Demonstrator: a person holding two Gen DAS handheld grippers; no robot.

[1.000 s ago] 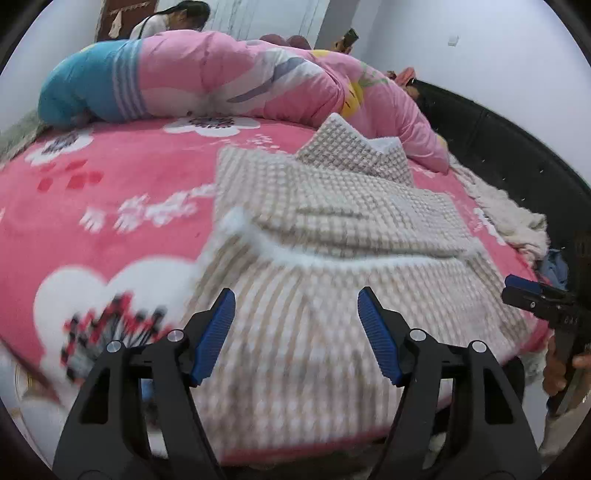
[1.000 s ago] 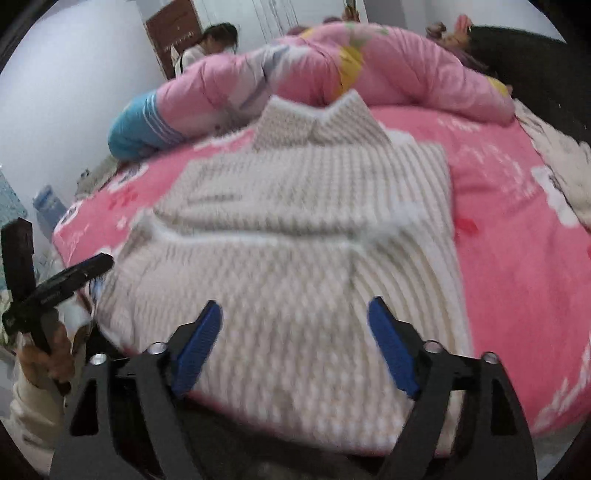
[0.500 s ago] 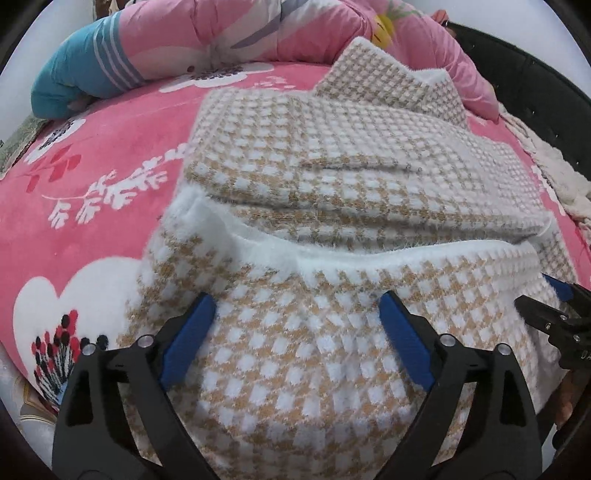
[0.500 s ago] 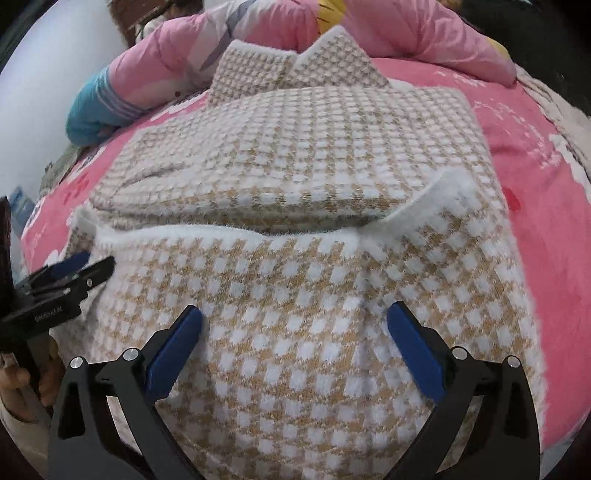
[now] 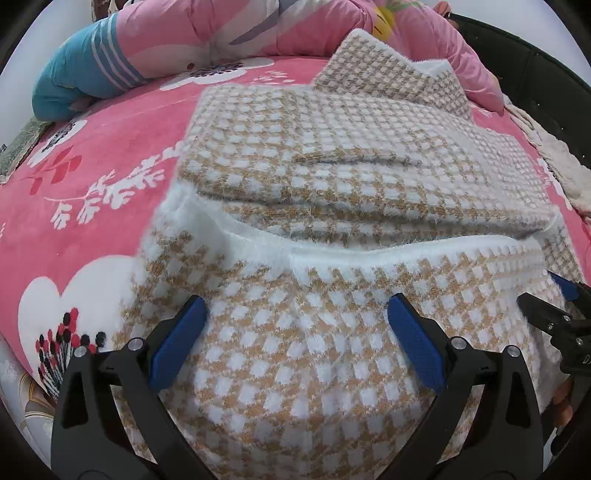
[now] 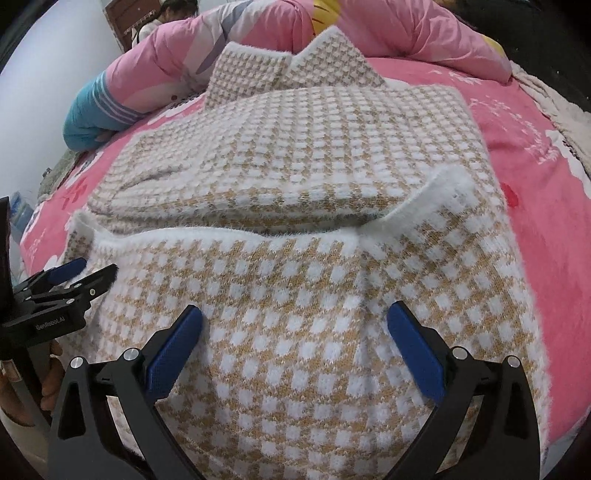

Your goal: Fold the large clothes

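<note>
Tan-and-white checked knit, your sweater (image 5: 332,206) lies flat on the pink floral bed (image 5: 92,177), sleeves folded across the body and collar at 12 o'clock, next to the rolled pink quilt (image 5: 221,33). Your left hand-held gripper (image 5: 295,336) is spread wide over the hem at 6 o'clock, grasping nothing. Your right hand-held gripper (image 6: 295,332) is equally released over the same hem, pads clear of the fabric.
</note>
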